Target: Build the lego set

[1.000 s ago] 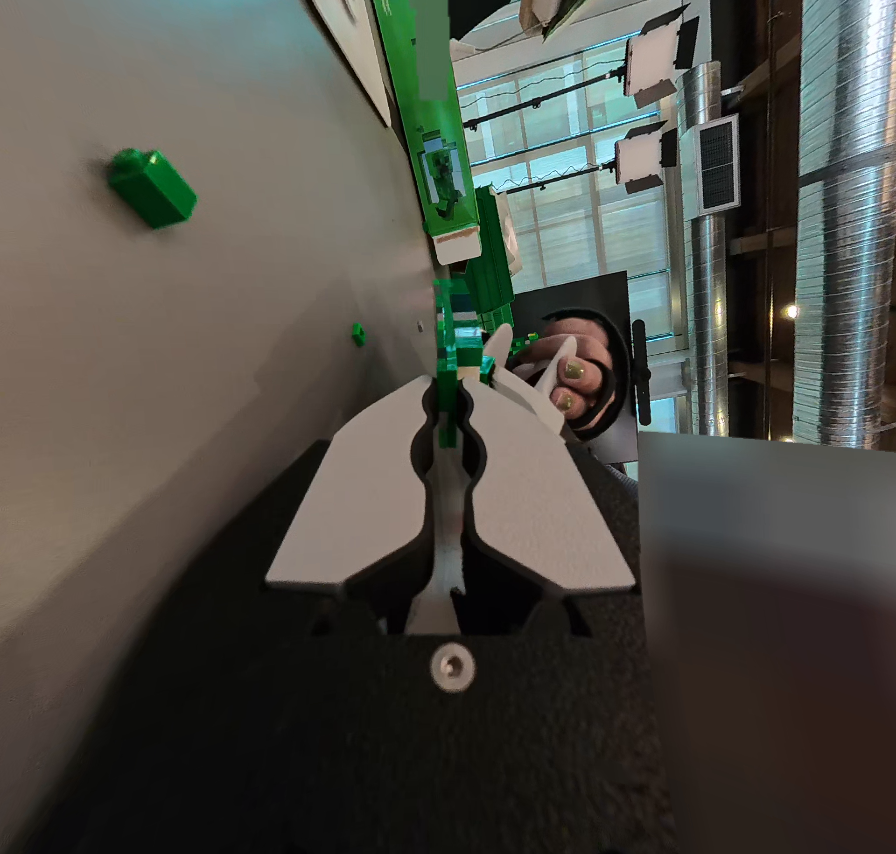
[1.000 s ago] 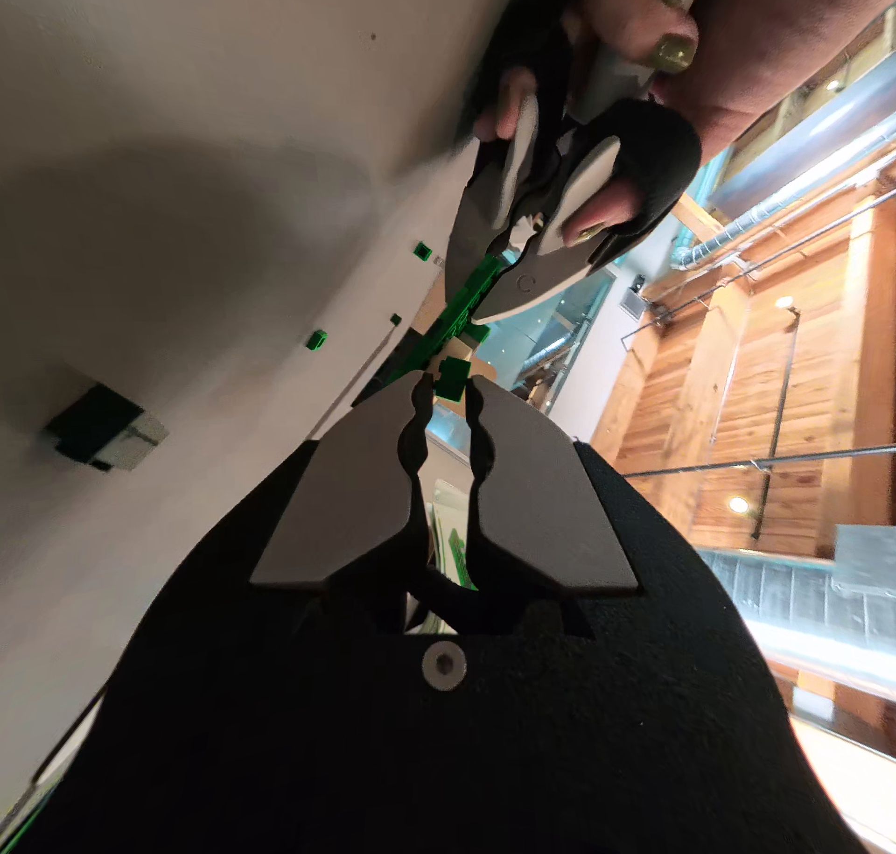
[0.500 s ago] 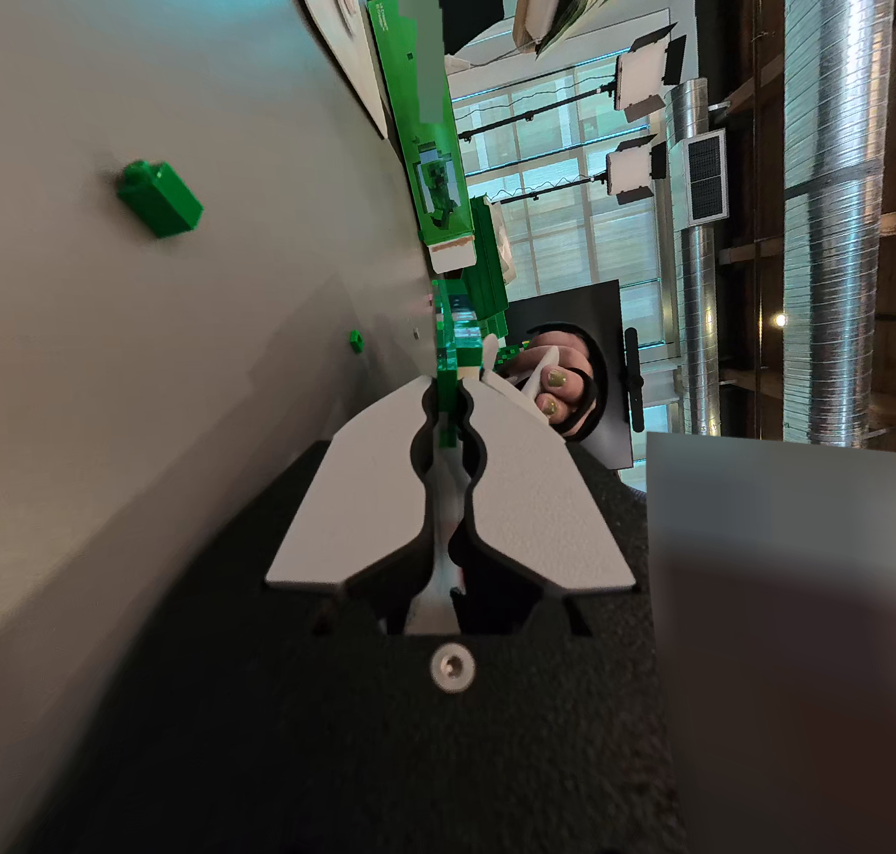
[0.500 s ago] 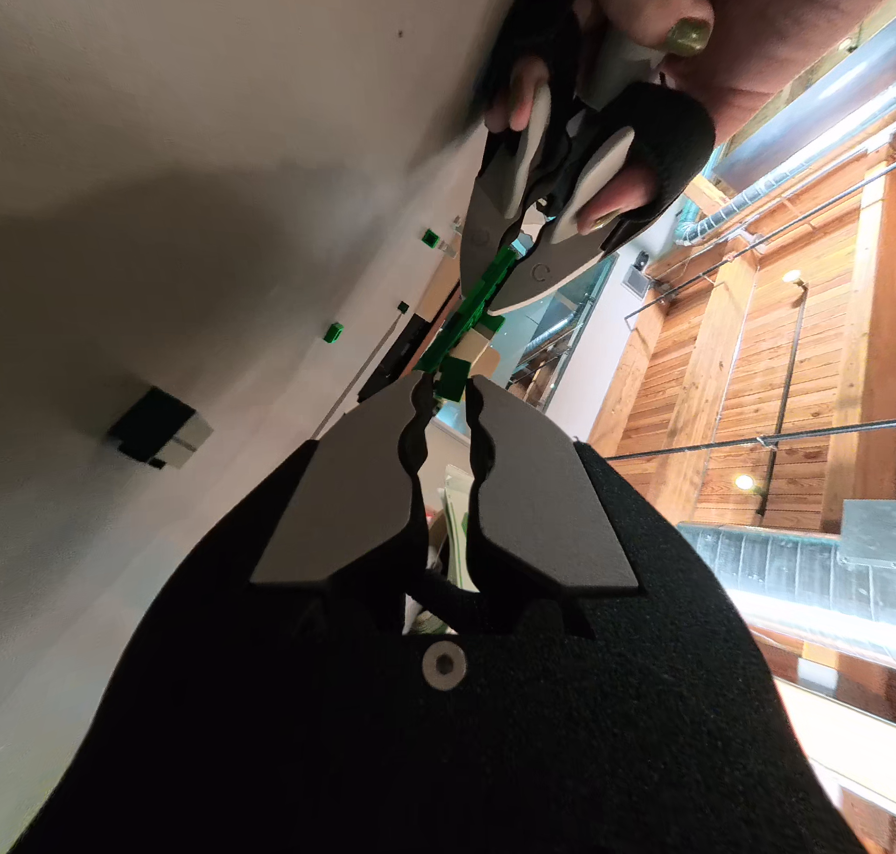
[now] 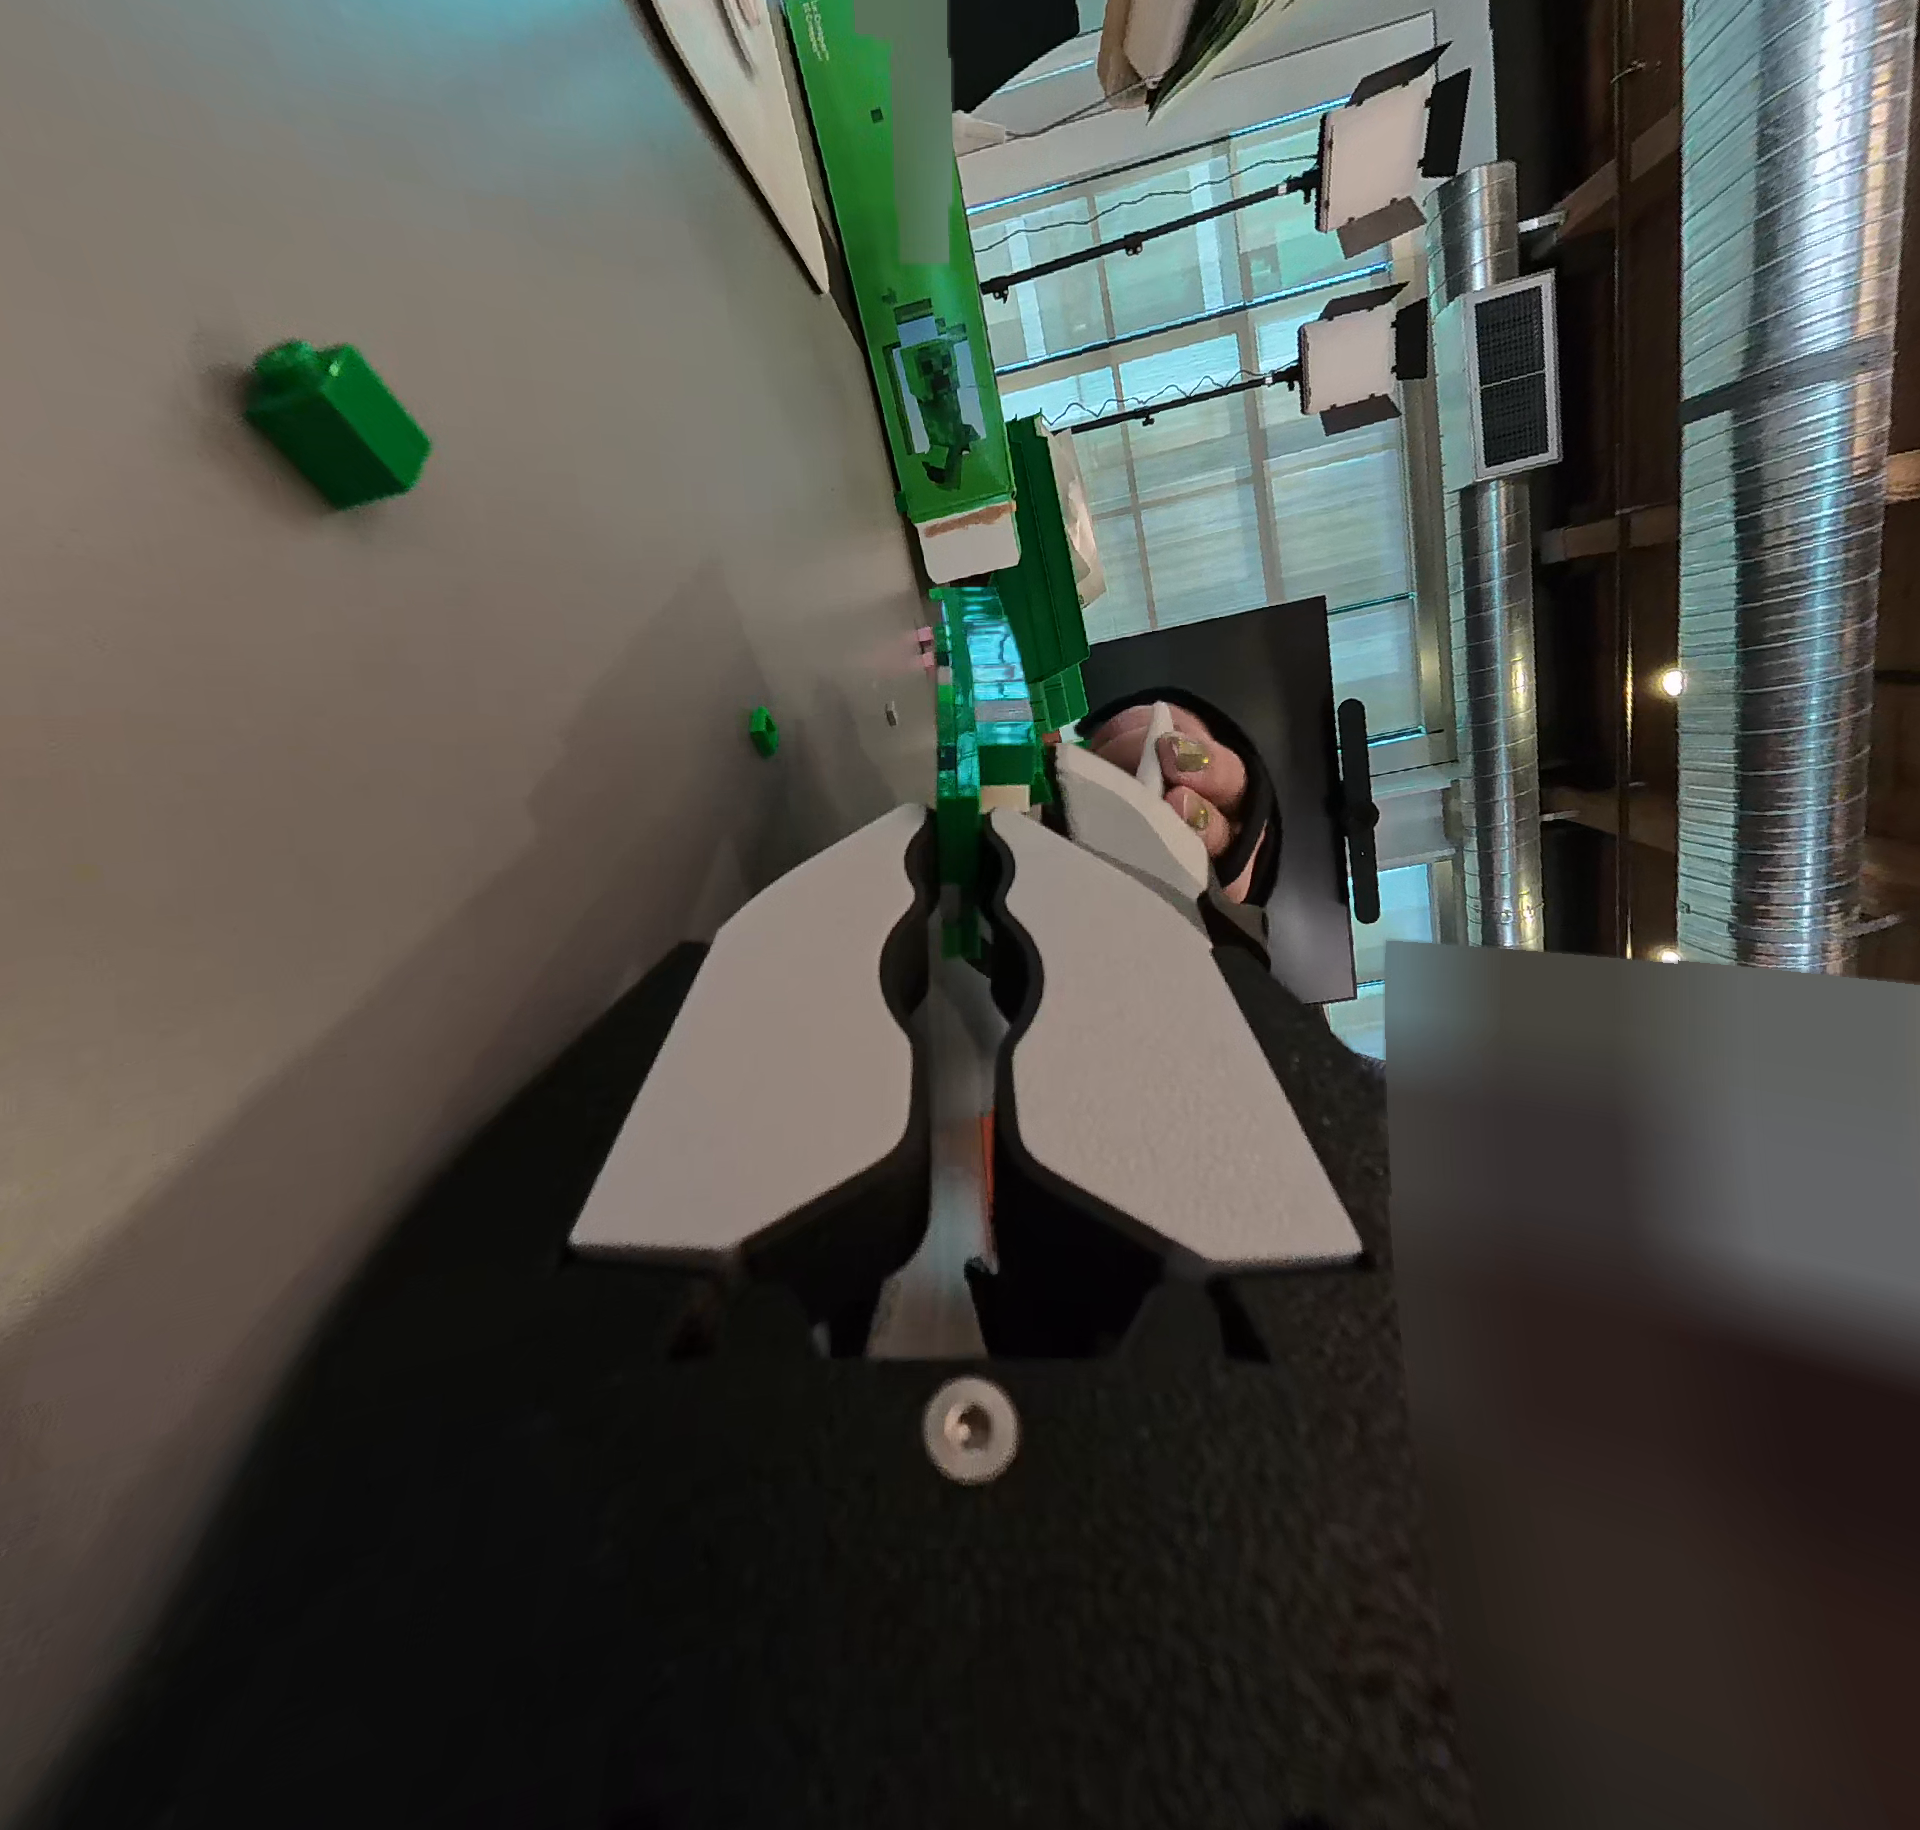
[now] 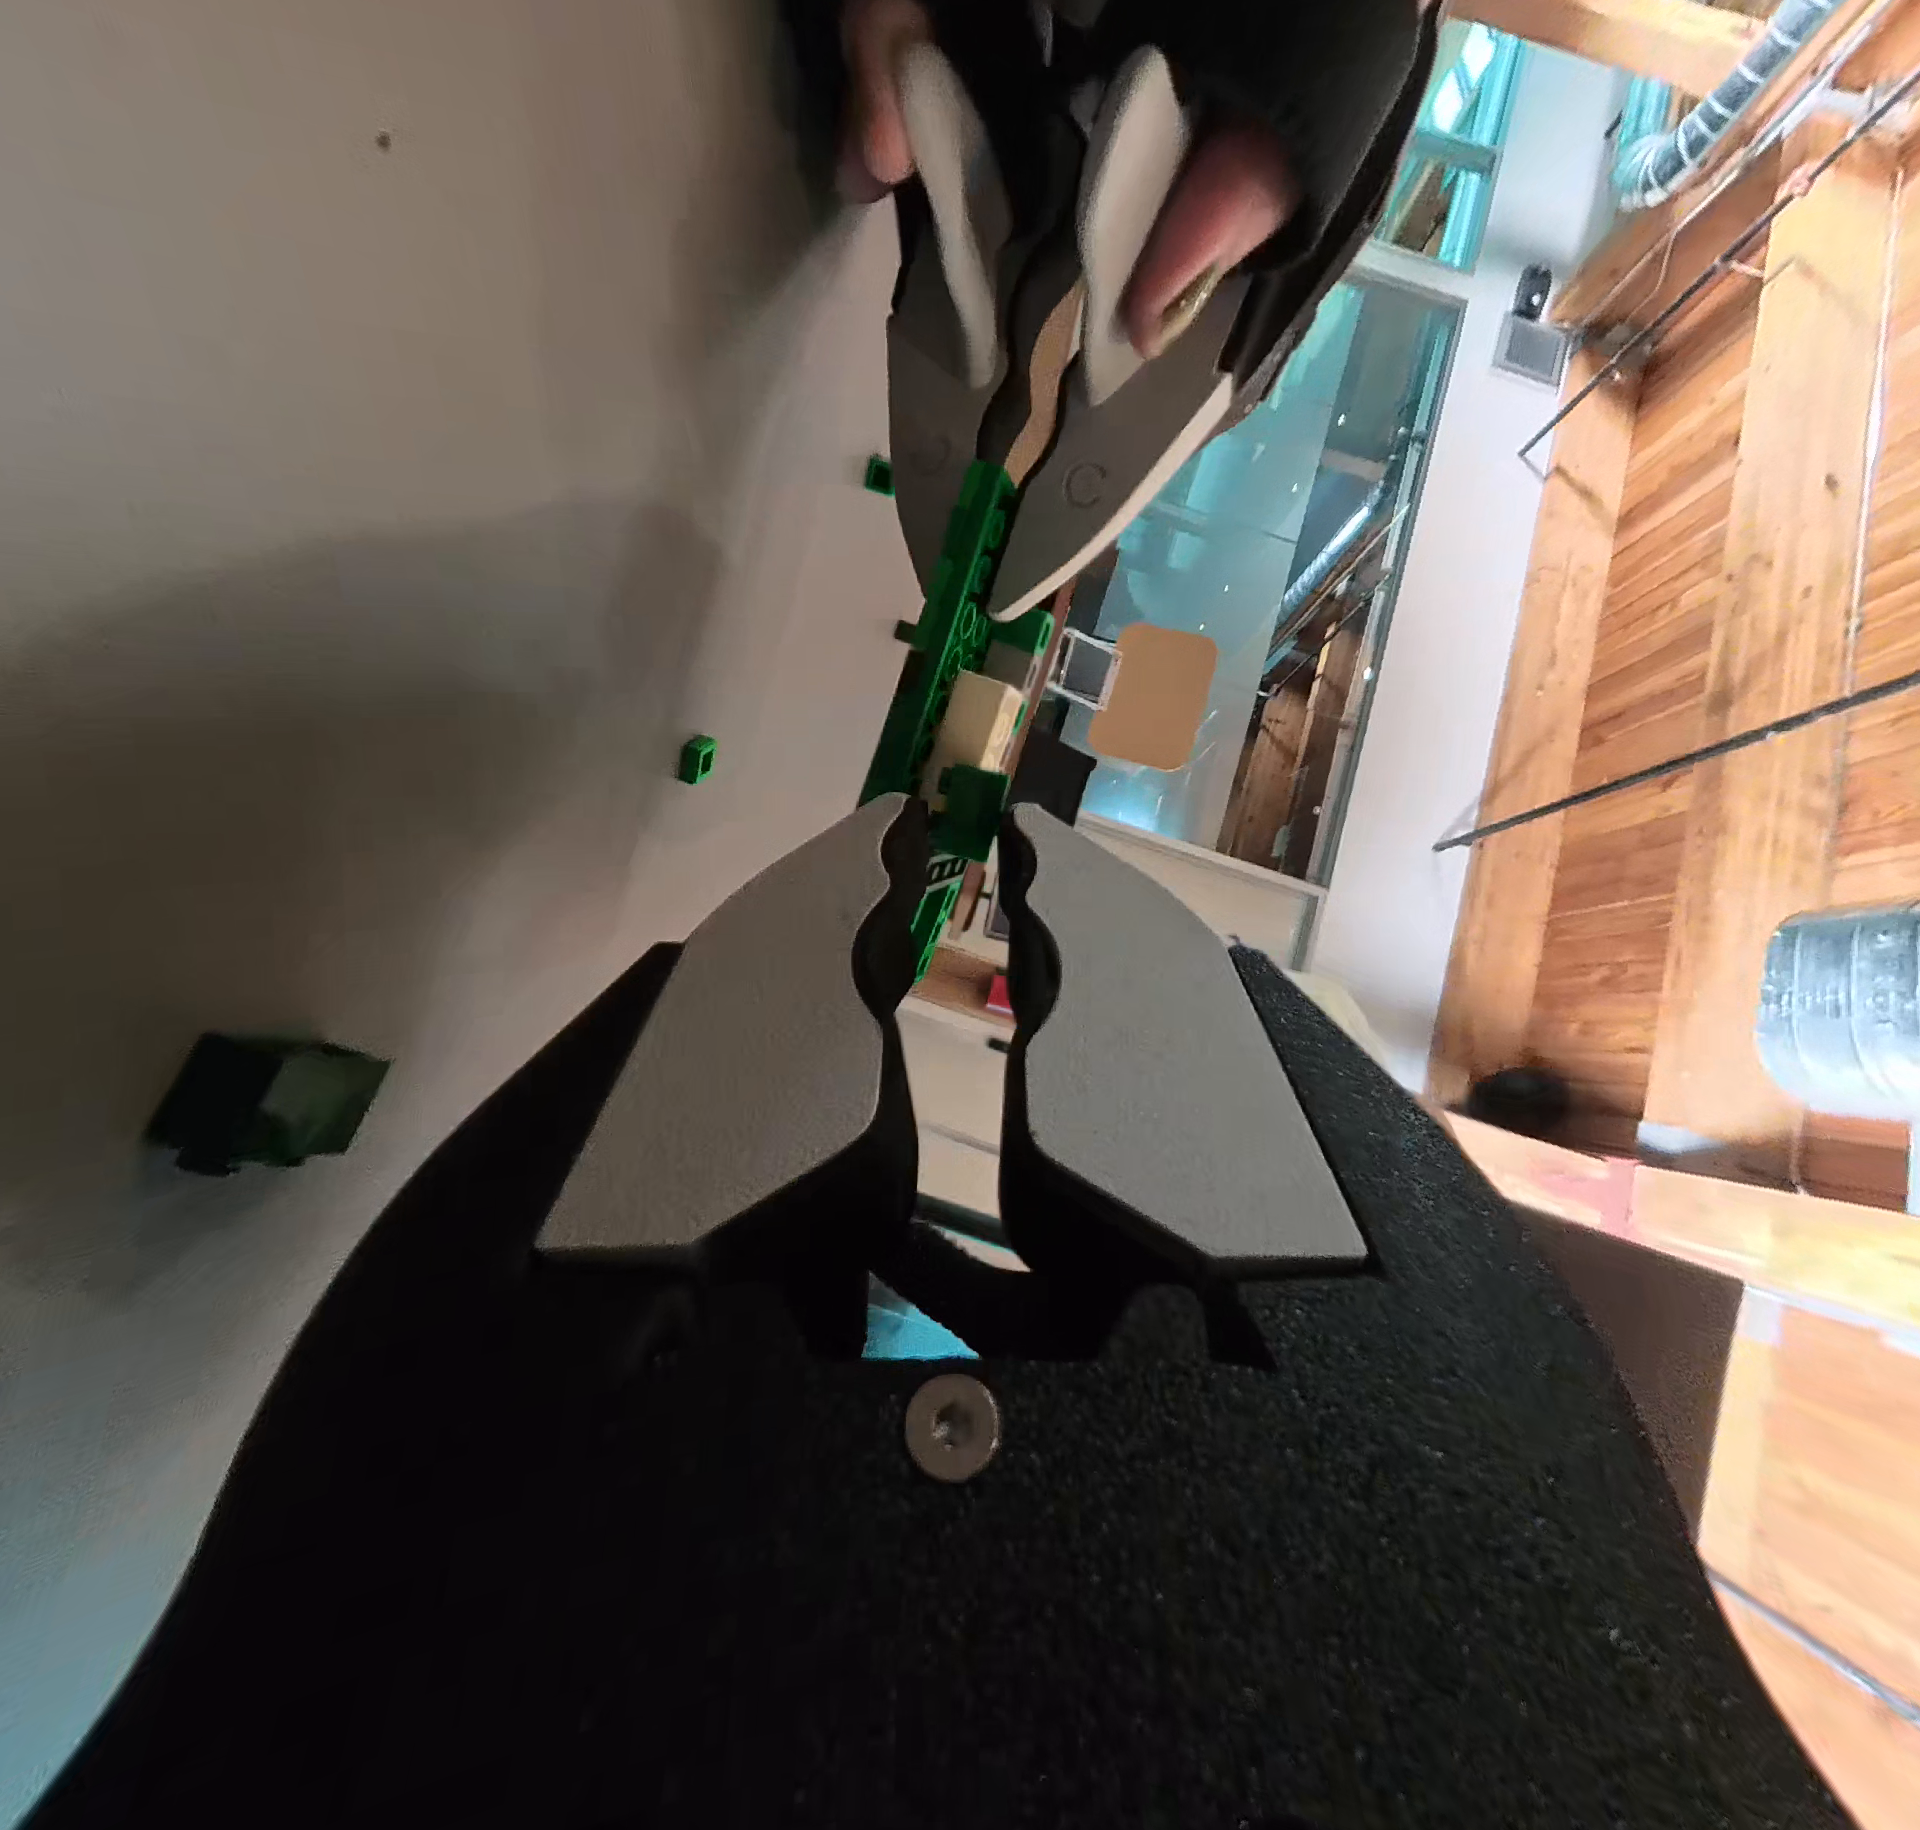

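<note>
Left wrist view first: the left tongs (image 5: 961,830) are clenched on the edge of the flat green lego plate assembly (image 5: 961,741), held up off the pale grey tabletop (image 5: 468,741), where a loose chunky green brick (image 5: 338,424) and the green lego box (image 5: 899,253) lie. Right wrist view: the right tongs (image 6: 961,824) are grasping a small dark green brick (image 6: 975,812) right up against that plate, next to a tan block (image 6: 982,720). Looks like mid-attachment; next it needs lining up on the studs and a firm press while the left holds steady.
</note>
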{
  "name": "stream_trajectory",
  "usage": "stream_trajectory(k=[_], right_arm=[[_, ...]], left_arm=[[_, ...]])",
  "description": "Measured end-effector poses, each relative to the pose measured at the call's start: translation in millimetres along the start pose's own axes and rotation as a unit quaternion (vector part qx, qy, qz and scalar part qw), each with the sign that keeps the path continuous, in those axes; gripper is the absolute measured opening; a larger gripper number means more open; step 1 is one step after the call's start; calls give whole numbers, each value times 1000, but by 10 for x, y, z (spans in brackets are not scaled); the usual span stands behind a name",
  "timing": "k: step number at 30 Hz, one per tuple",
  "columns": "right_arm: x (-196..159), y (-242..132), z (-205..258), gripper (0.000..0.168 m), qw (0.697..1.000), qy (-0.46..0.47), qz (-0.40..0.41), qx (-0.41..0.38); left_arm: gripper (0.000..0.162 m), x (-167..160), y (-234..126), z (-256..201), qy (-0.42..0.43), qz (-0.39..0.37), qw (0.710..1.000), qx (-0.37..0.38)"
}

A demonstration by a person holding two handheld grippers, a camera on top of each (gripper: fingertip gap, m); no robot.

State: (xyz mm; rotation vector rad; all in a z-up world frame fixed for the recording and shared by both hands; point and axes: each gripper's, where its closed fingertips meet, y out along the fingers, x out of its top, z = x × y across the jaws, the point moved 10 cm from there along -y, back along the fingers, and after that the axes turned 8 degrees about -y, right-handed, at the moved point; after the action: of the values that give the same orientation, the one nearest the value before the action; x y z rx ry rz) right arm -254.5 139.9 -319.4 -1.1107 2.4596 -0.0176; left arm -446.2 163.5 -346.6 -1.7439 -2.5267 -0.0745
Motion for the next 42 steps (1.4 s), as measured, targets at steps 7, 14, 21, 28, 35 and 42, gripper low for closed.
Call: stream_trajectory(k=[7,14,21,28,35,42], right_arm=[[33,0,7,12,1000,-5,8,-1],[15,-16,-76,15,998,47,-1,46],[8,5,-128,18,997,57,8,56],[-176,-103,-121,17,960,237,8,147],[-248,-128,-187,16,812,483,-142,295],[-342,279,-162,28,702,509,-247,433]], left_arm=[[6,3,1,-1,0,-2,1000,1],[6,5,3,-1,-1,-4,1000,1],[5,11,4,-3,-2,-8,1000,-1],[5,59,-9,-25,18,-34,999,-11],[6,144,-87,-112,76,-99,992,-21],[6,169,-182,-172,116,-130,985,-18]])
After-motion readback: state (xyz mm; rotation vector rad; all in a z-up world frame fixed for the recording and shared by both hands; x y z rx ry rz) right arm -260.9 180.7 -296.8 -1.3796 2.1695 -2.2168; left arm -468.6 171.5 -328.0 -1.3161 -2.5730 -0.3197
